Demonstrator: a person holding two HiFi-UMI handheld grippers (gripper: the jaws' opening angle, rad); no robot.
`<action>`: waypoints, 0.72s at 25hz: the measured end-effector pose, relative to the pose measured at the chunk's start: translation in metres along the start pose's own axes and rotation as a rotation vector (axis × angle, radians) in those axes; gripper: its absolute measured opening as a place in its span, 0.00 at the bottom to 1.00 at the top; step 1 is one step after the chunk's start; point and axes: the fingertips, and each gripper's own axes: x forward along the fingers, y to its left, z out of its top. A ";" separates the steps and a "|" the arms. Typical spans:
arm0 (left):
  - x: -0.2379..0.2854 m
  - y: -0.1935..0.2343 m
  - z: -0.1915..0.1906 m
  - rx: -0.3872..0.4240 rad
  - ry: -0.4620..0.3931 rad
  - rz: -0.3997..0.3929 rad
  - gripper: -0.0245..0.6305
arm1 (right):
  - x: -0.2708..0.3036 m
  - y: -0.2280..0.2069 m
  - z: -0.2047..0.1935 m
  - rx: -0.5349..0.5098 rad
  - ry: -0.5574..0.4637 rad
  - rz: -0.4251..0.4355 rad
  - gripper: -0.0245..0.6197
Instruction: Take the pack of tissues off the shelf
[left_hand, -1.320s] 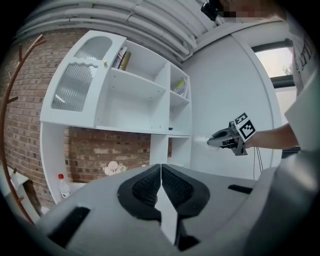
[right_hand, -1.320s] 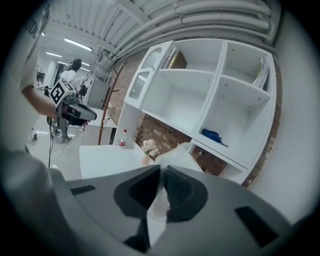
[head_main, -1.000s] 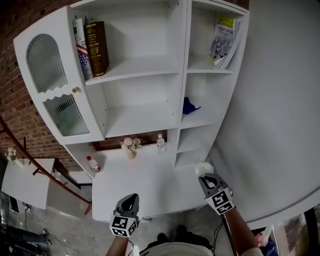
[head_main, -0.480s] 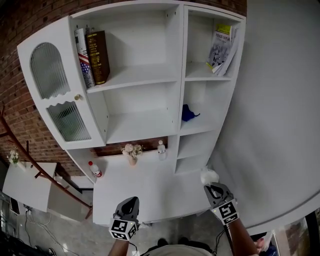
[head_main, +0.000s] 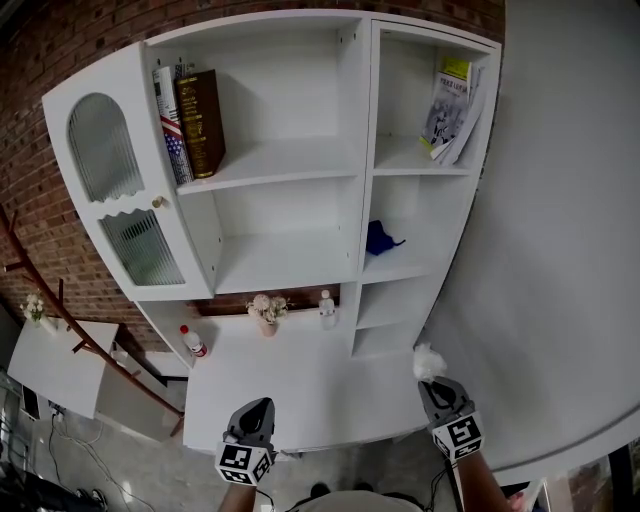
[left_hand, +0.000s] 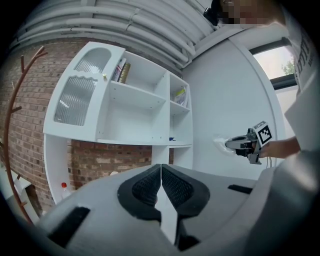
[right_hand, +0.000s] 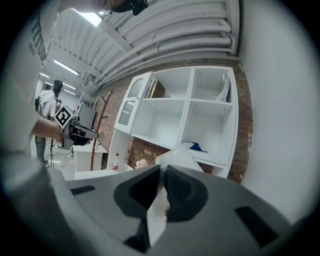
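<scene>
The pack of tissues (head_main: 428, 361) is a small white soft pack, off the shelf unit (head_main: 290, 160) and held in the air near the white wall at the lower right. My right gripper (head_main: 433, 382) is shut on it; in the right gripper view the pack (right_hand: 176, 159) sticks out above the closed jaws of that gripper (right_hand: 162, 186). My left gripper (head_main: 255, 411) hovers over the front of the white desk (head_main: 300, 385), shut with nothing in it, and its pads (left_hand: 150, 187) meet in the left gripper view. That view also shows the pack (left_hand: 220, 144) at the right gripper's tip.
A blue object (head_main: 380, 238) lies in the right middle compartment. Books (head_main: 190, 120) stand at the upper left and magazines (head_main: 450, 100) at the upper right. On the desk stand a red-capped bottle (head_main: 192, 341), a small flower vase (head_main: 265, 310) and a little bottle (head_main: 326, 305).
My right gripper has drawn back with the tissue pack, down and to the right, away from the shelf. The left gripper has hardly moved.
</scene>
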 end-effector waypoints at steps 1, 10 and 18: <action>0.001 0.000 0.001 0.001 -0.002 0.003 0.08 | 0.000 -0.001 0.000 0.001 0.000 0.000 0.09; 0.011 -0.007 0.005 0.003 -0.013 0.016 0.08 | 0.003 -0.015 -0.006 0.039 -0.016 -0.009 0.09; 0.019 -0.010 0.010 0.008 -0.020 0.029 0.08 | 0.006 -0.024 -0.009 0.044 -0.023 -0.002 0.09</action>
